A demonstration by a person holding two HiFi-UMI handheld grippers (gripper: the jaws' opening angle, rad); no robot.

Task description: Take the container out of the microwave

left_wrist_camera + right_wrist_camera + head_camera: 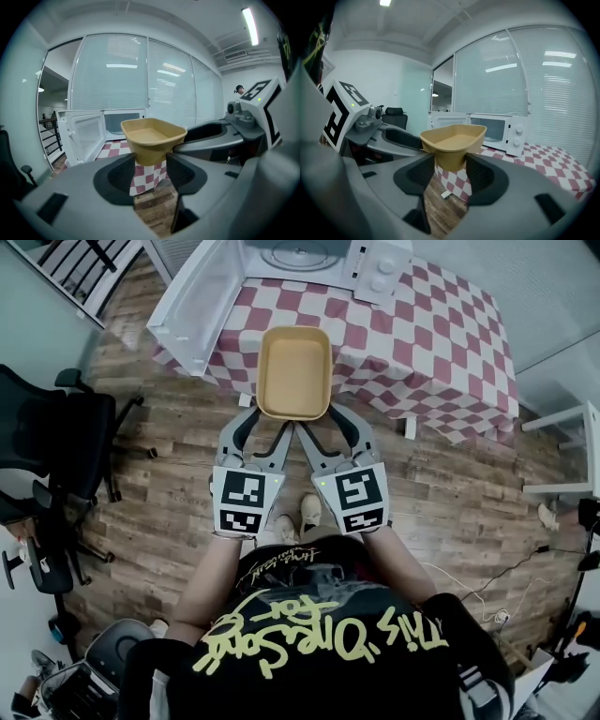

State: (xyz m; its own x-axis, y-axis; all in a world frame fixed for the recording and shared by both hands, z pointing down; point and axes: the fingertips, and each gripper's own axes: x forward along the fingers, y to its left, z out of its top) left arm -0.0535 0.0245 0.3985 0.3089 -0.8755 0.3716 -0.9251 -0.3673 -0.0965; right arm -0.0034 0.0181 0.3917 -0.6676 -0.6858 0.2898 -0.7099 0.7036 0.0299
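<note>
An empty tan rectangular container (294,371) hangs in the air at the near edge of the checkered table (441,343), outside the microwave (309,257). My left gripper (272,432) is shut on its near left corner and my right gripper (314,432) is shut on its near right corner. In the left gripper view the container (152,140) sits pinched between the jaws, with the white microwave (105,129) behind it, door swung open. In the right gripper view the container (452,140) is held the same way, the microwave (494,129) beyond it.
The microwave door (192,306) stands open to the left, overhanging the table's left edge. A black office chair (56,446) is on the wooden floor at the left. A white stand (572,451) is at the right. Cables (487,592) lie on the floor.
</note>
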